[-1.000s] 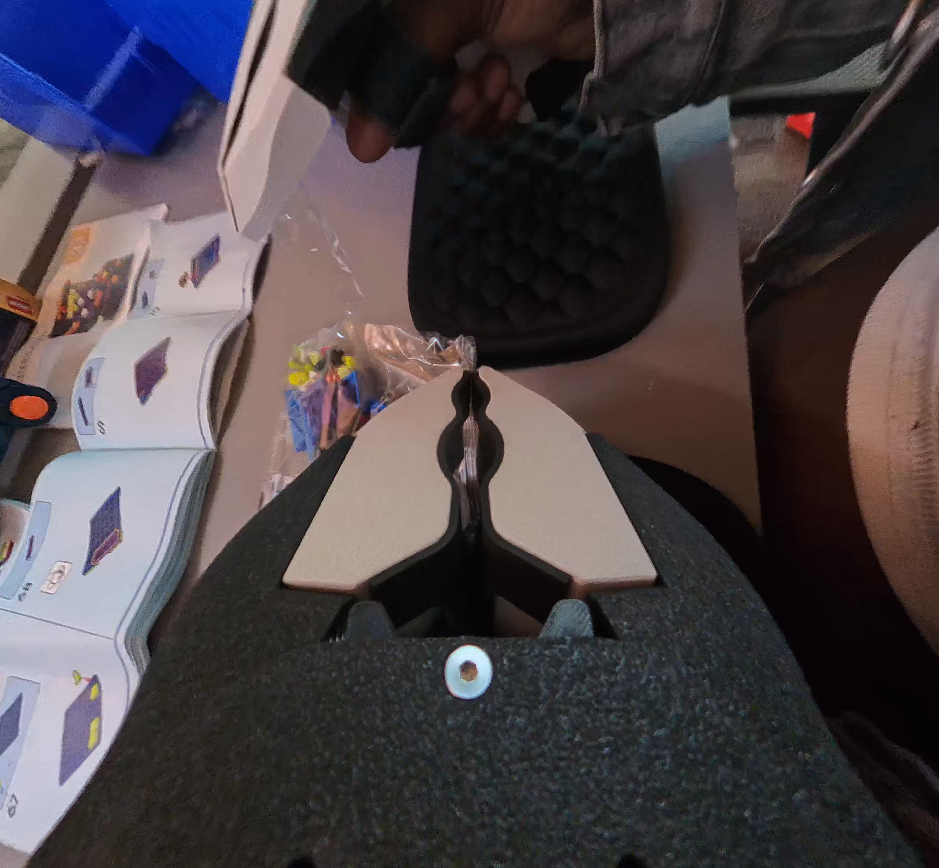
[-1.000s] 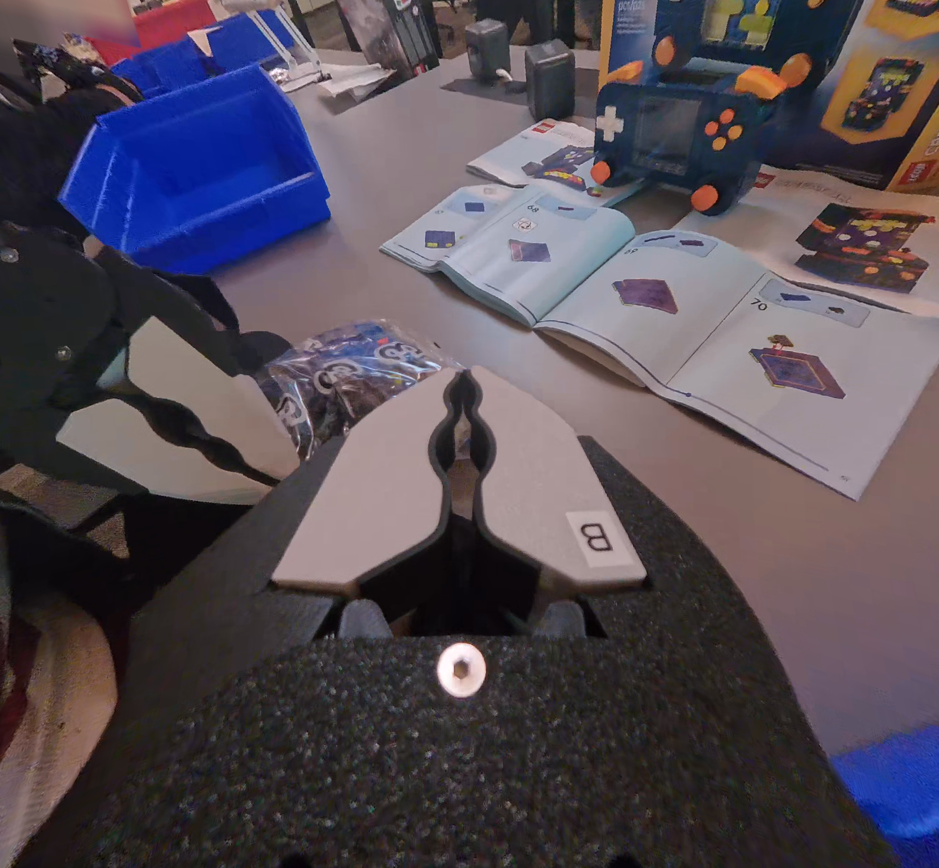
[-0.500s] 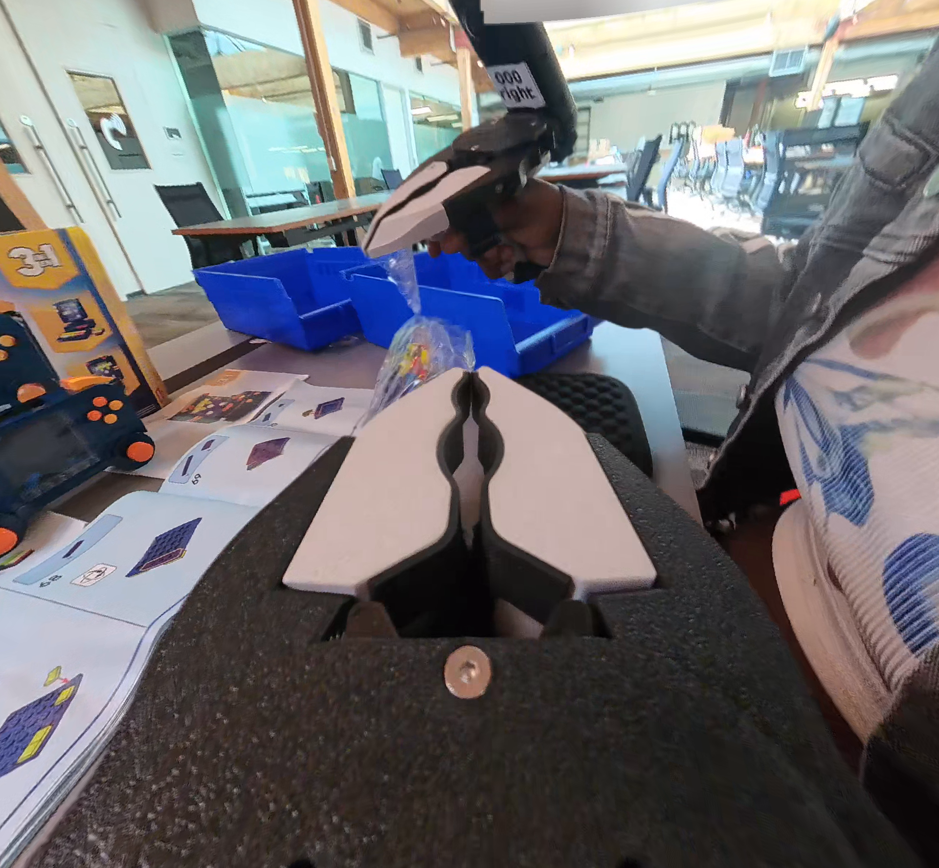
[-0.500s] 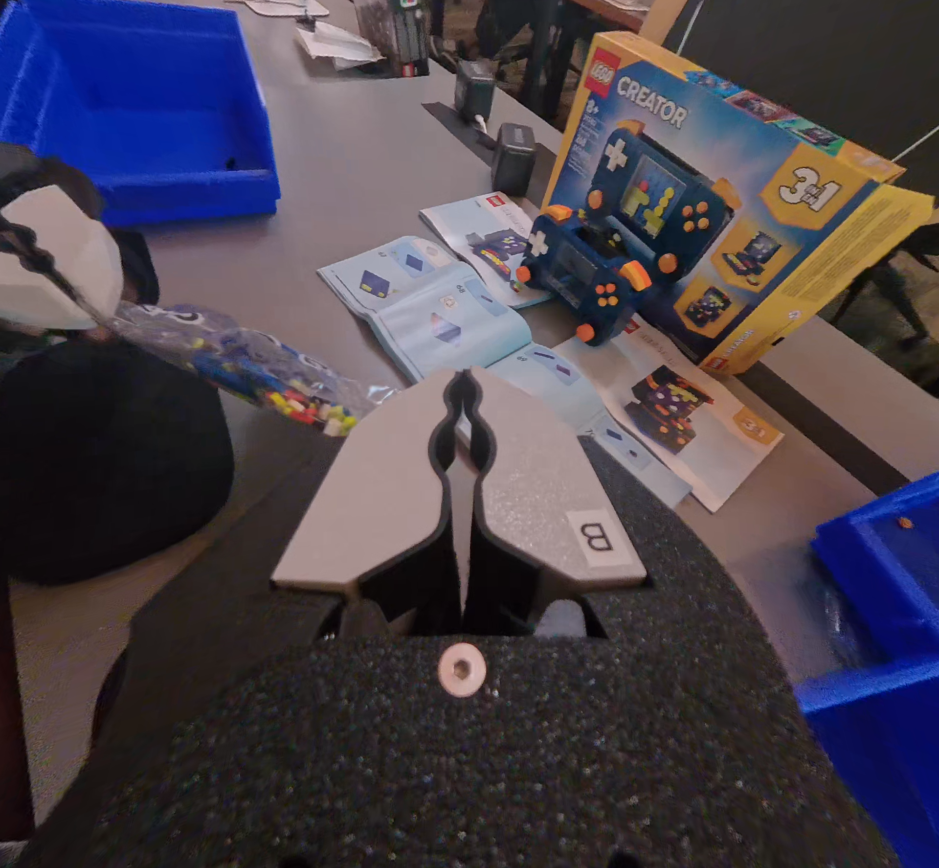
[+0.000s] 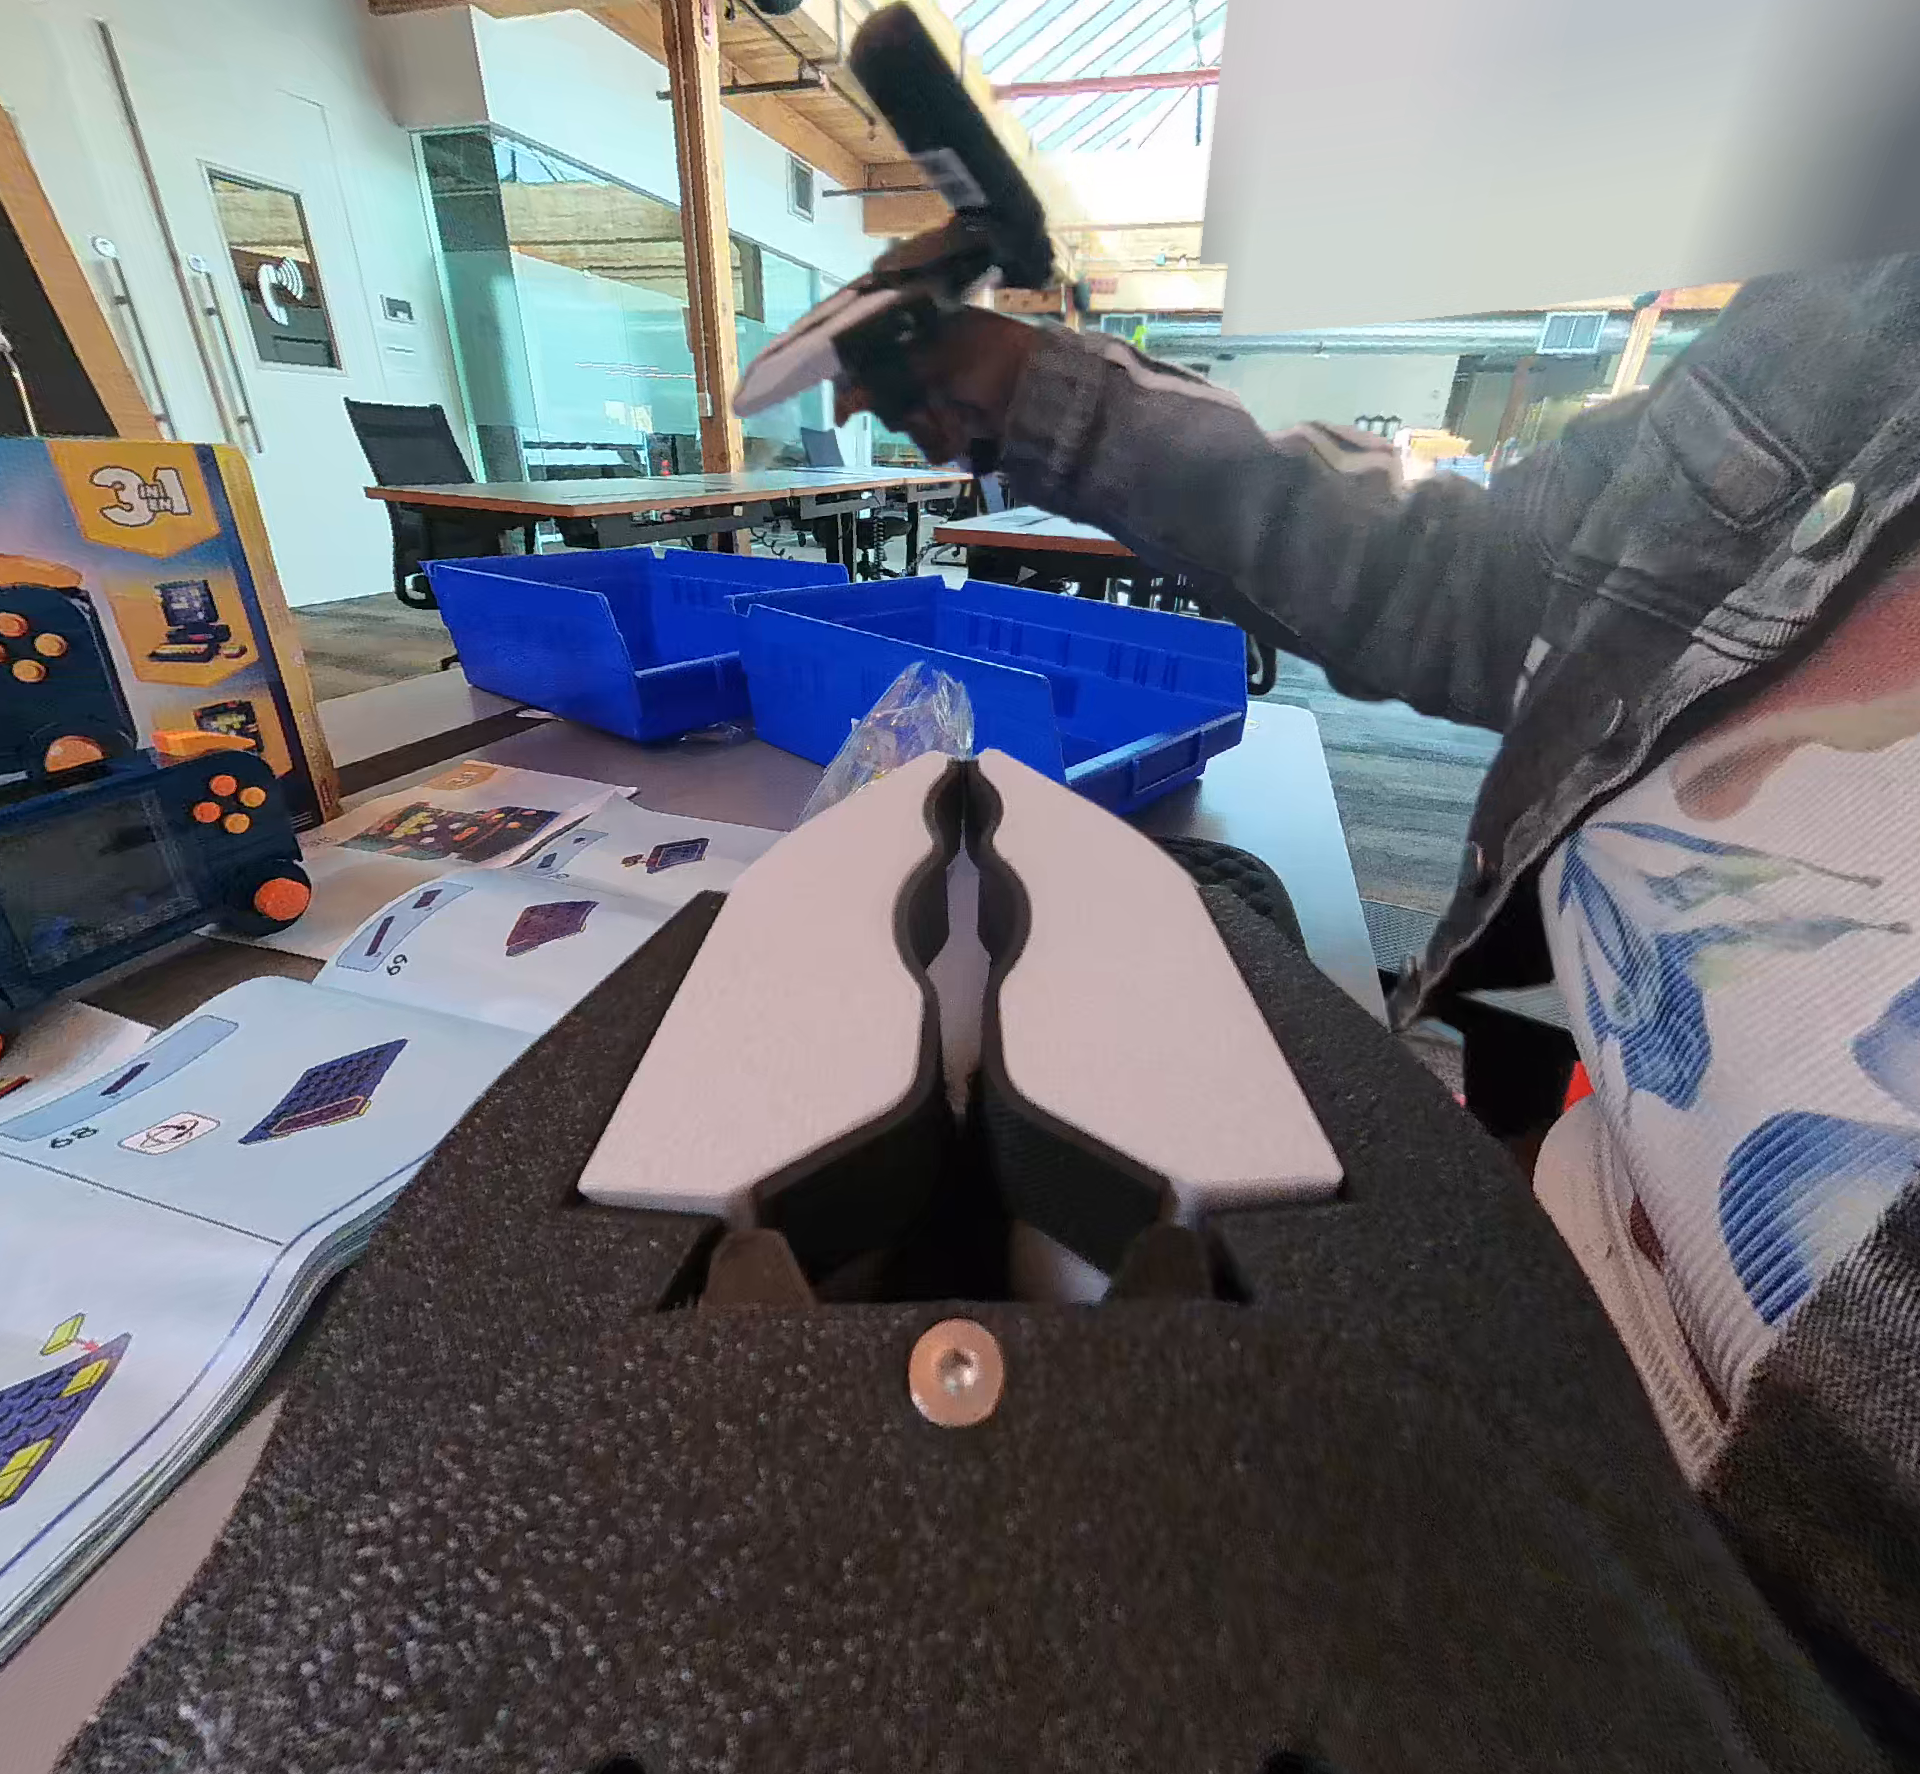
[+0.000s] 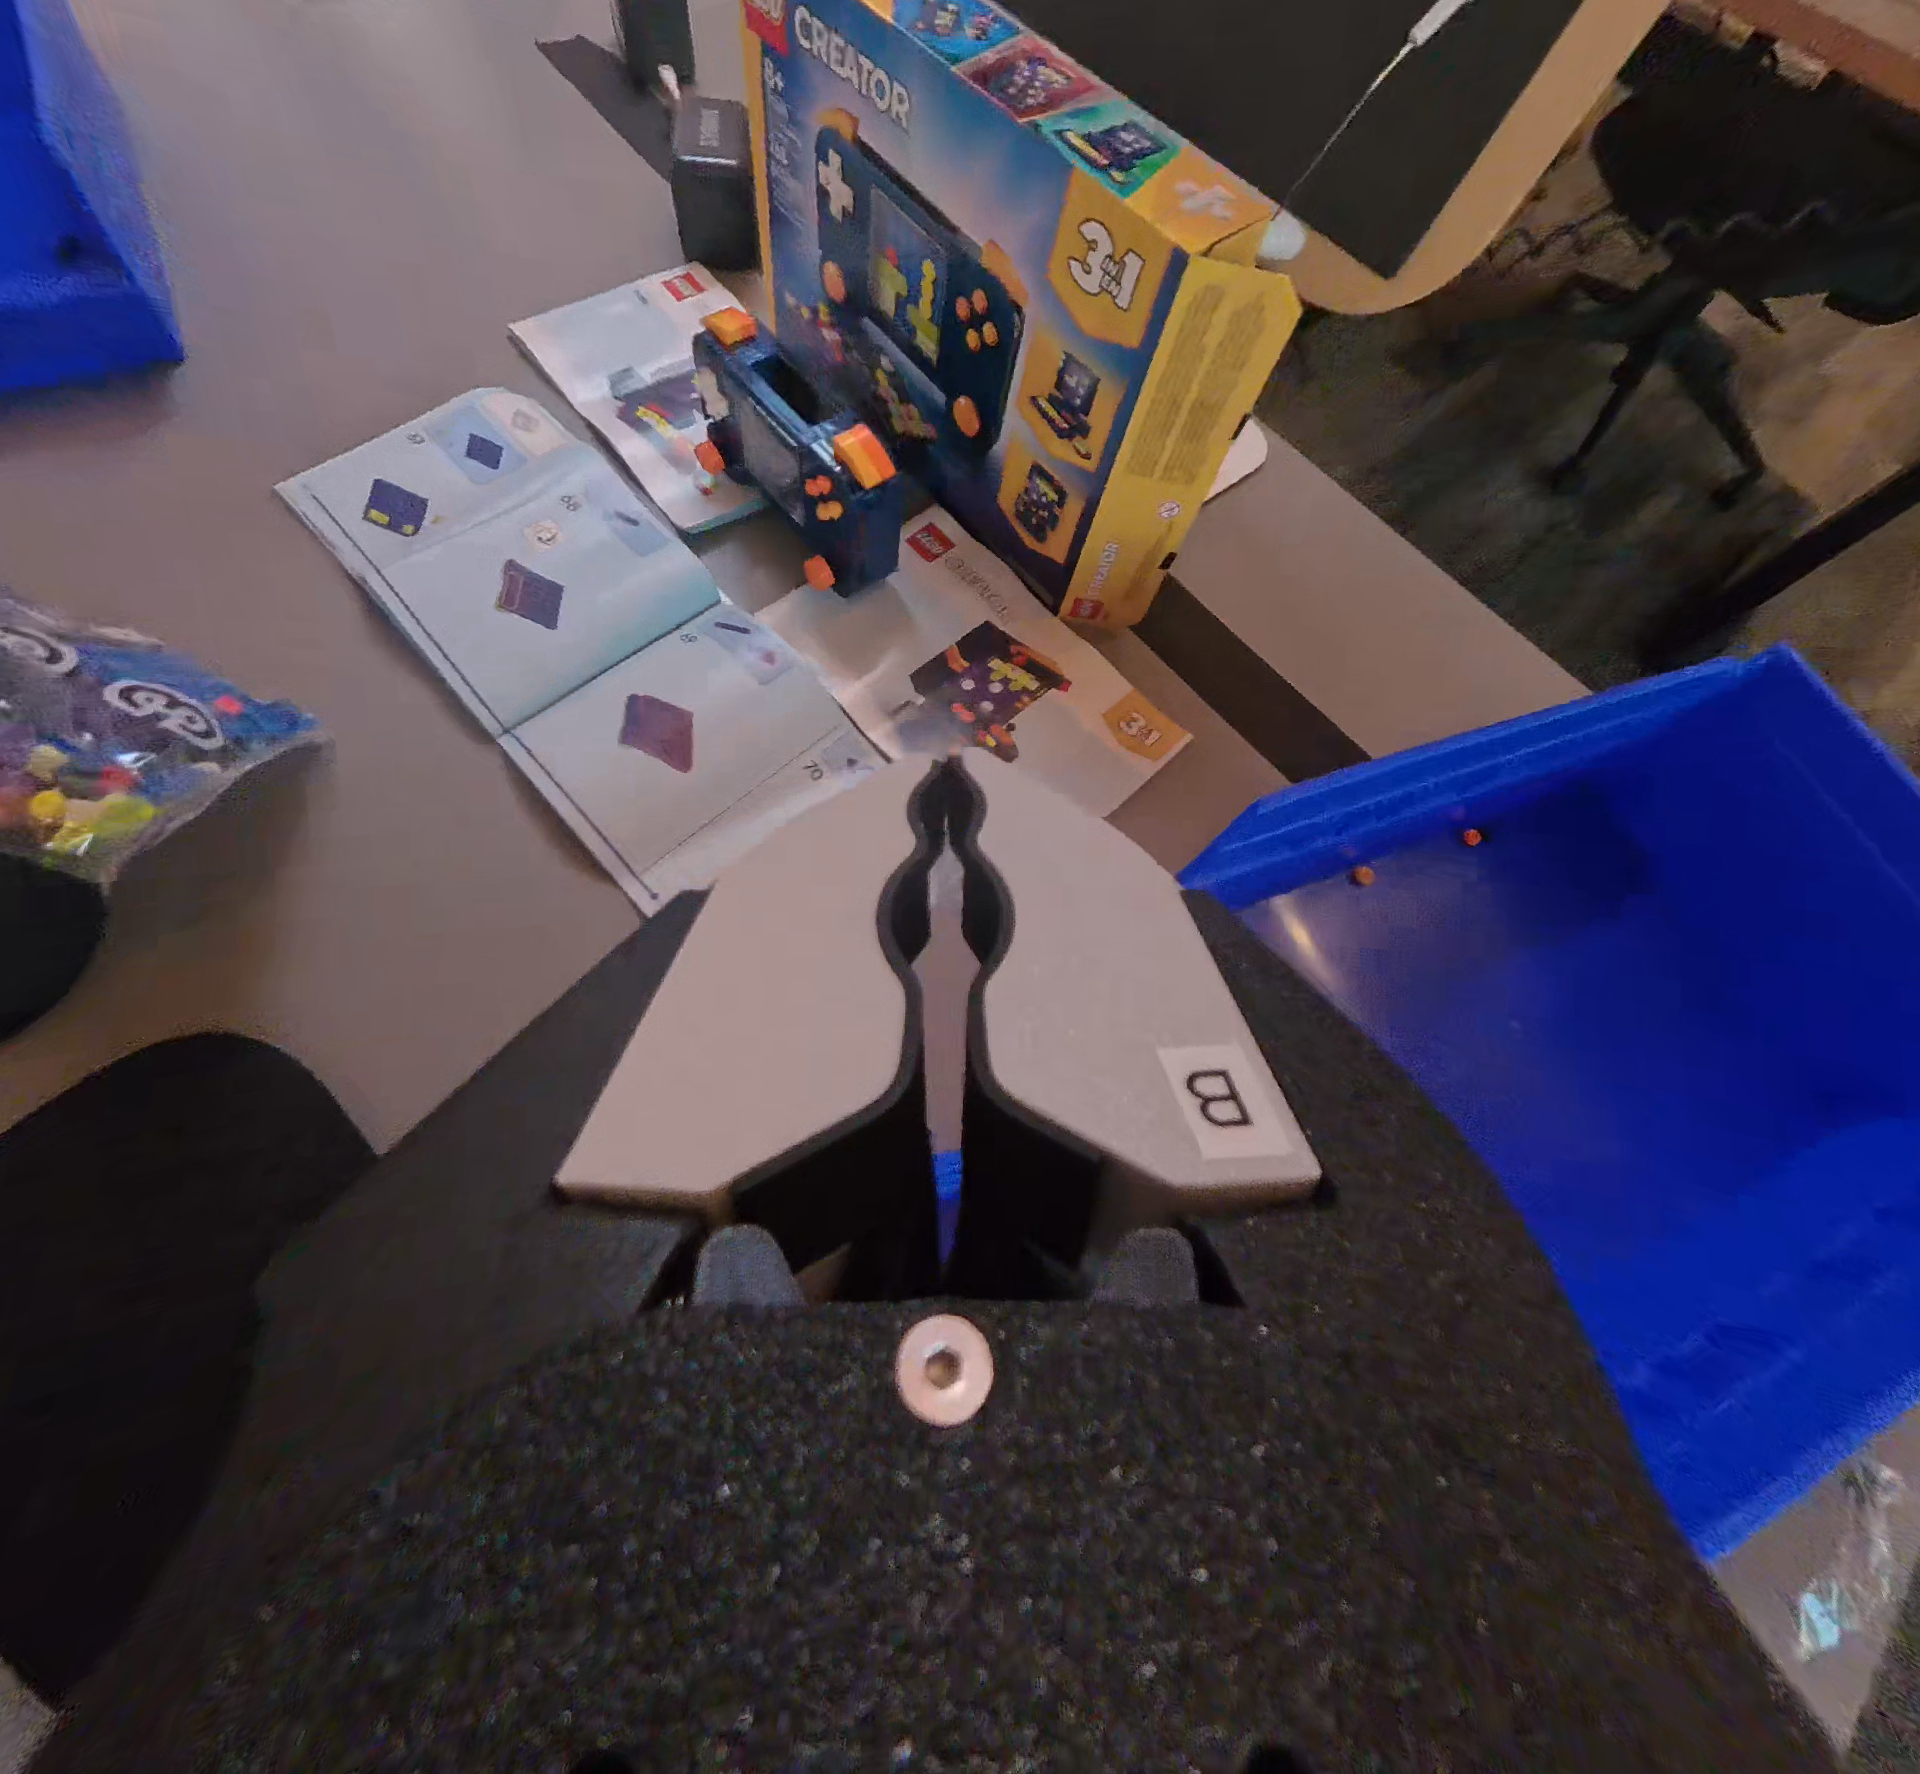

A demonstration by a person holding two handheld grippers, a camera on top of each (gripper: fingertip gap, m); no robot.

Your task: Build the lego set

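A: Where are we w/ the build?

B: Partly done, we'd say. A dark-blue brick-built handheld console with orange buttons (image 6: pixel 800 467) stands assembled on the grey bench (image 6: pixel 343 197), leaning by the yellow-and-blue cardboard set box (image 6: pixel 997 270). The pale-blue open instruction booklet (image 6: pixel 540 602) lies flat in front of it, showing purple plate steps, so there's more to build.

A: And the parts?

B: Mostly bagged. Our left hand-held gripper (image 5: pixel 961 768) is closed tight on the clear crinkly plastic bag of small mixed-colour bricks (image 5: pixel 904 716); its neck is pinched right at the tips. In the right wrist view the bag's filled end (image 6: pixel 114 748) rests near the bench edge, well apart from the booklet.

A: Which way does it run?

B: Long axis approx. from the pinched neck out to the loose filled end, which points toward the booklet. Whether it's torn open yet we can't tell; the view's blurry.

A: Right side?

B: Right hand-held gripper (image 6: pixel 948 768) has its fingers together; maybe a sliver of film between them, unclear. It's raised above the bench beside a blue plastic bin (image 6: pixel 1662 1049) holding only a few orange bits. Left to do: emptying the bag, sorting, assembling.
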